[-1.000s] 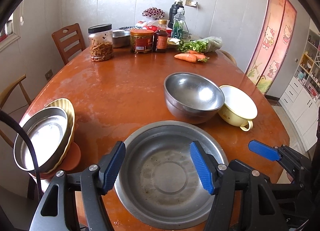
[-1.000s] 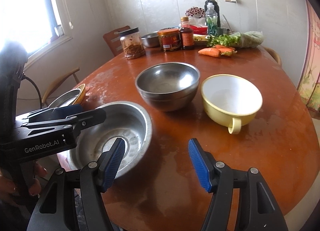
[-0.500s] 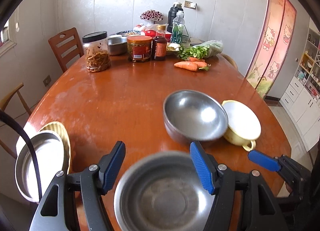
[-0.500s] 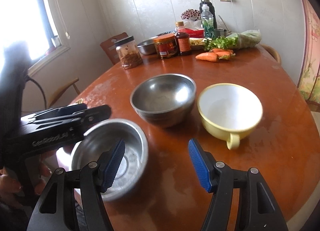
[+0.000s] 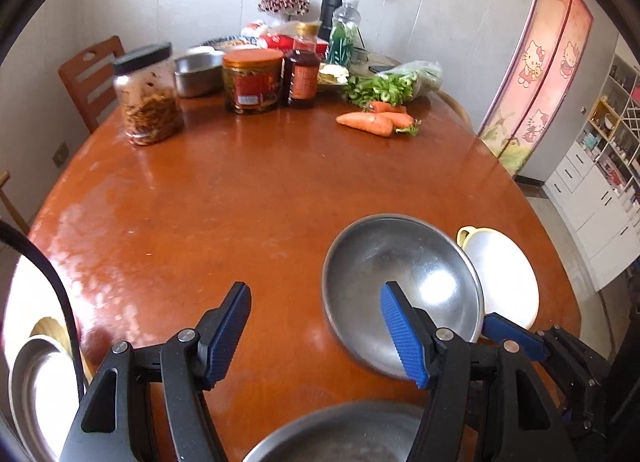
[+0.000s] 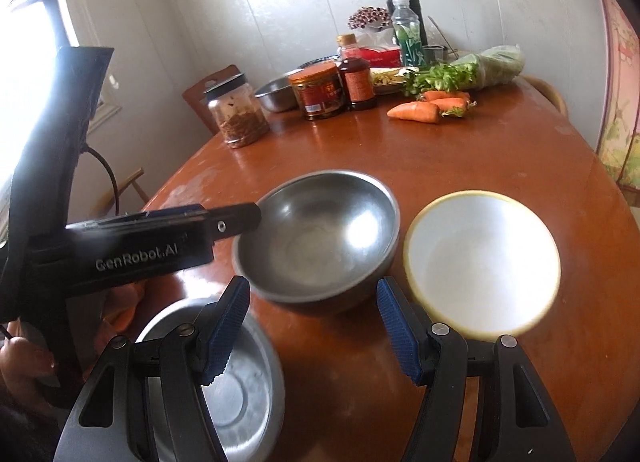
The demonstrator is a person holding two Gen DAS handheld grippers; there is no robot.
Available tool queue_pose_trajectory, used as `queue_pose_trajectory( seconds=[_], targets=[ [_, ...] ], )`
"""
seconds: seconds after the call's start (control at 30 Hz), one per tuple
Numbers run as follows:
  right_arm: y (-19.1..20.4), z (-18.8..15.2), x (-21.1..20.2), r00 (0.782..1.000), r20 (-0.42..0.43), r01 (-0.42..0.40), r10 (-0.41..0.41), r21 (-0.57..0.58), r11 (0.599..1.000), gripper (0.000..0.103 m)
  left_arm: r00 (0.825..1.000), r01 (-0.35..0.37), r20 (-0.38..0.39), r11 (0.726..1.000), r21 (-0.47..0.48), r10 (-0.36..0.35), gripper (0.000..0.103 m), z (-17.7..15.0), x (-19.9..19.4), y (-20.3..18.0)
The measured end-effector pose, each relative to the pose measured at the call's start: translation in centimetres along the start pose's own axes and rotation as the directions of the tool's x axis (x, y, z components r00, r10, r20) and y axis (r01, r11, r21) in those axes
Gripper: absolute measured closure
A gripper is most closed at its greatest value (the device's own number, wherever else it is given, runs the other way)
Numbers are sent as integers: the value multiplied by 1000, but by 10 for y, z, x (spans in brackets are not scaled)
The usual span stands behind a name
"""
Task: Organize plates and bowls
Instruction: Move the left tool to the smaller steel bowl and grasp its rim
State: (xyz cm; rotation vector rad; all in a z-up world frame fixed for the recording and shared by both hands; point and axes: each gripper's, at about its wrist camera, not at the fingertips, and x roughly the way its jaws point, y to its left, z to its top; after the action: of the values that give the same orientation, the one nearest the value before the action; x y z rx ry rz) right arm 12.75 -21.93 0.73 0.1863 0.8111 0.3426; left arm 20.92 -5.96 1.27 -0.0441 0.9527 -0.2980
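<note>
A deep steel bowl [image 5: 400, 282] [image 6: 320, 234] stands on the brown round table [image 5: 240, 202], touching a yellow-rimmed white bowl with a handle [image 5: 504, 278] [image 6: 480, 262] to its right. A shallow steel dish [image 5: 340, 438] [image 6: 240, 382] lies nearest me, at the table's front. My left gripper [image 5: 314, 302] is open and empty above bare wood, its right finger over the deep bowl's near rim. My right gripper [image 6: 312, 298] is open and empty just short of the deep bowl. One of its blue fingers [image 5: 508, 332] shows below the yellow bowl.
A steel plate stacked on a yellow one [image 5: 36, 390] sits at the table's left edge. Jars [image 5: 148, 98], a bottle [image 5: 302, 66], a steel pot [image 5: 196, 72], carrots [image 5: 372, 122] and greens crowd the far side. A wooden chair [image 5: 92, 78] stands behind.
Both grippers have advanced over the table toward the deep steel bowl. The shallow dish has slid to the bottom of both views, and the stacked plates have dropped into the left view's corner.
</note>
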Motion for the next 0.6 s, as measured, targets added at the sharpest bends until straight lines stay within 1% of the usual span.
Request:
queue_pose_trajectory(
  seconds=[0.07,0.13,0.3,0.33,0.4,0.5,0.6],
  targets=[
    [-2,4,7,1000,-11,7,-7,11,1000,35,1000,22,-14,1000,2,-22,36,2,7,-1],
    [-3,8,12,1000,-11,24,-24,6,1000,35,999,27,-29,1000,-1,-27,37,3,14,-1],
    [-2,14,22,999,-5,50,-50,-25,998,35,997,51,-53,999,5,-51,47,4,27,-2],
    [-2,15,24,998,-4,55,-55,-33,998,35,996,63,-61,998,6,-63,51,4,29,-2],
    [-1,16,29,998,-5,62,-63,-53,997,34,994,89,-69,996,5,-89,55,4,32,-3],
    [1,17,36,997,-7,72,-73,-78,994,34,995,82,-64,996,20,-80,56,4,34,-4],
    [2,17,38,997,4,71,-71,-94,993,34,994,90,-67,996,11,-89,56,3,34,-1]
  ],
)
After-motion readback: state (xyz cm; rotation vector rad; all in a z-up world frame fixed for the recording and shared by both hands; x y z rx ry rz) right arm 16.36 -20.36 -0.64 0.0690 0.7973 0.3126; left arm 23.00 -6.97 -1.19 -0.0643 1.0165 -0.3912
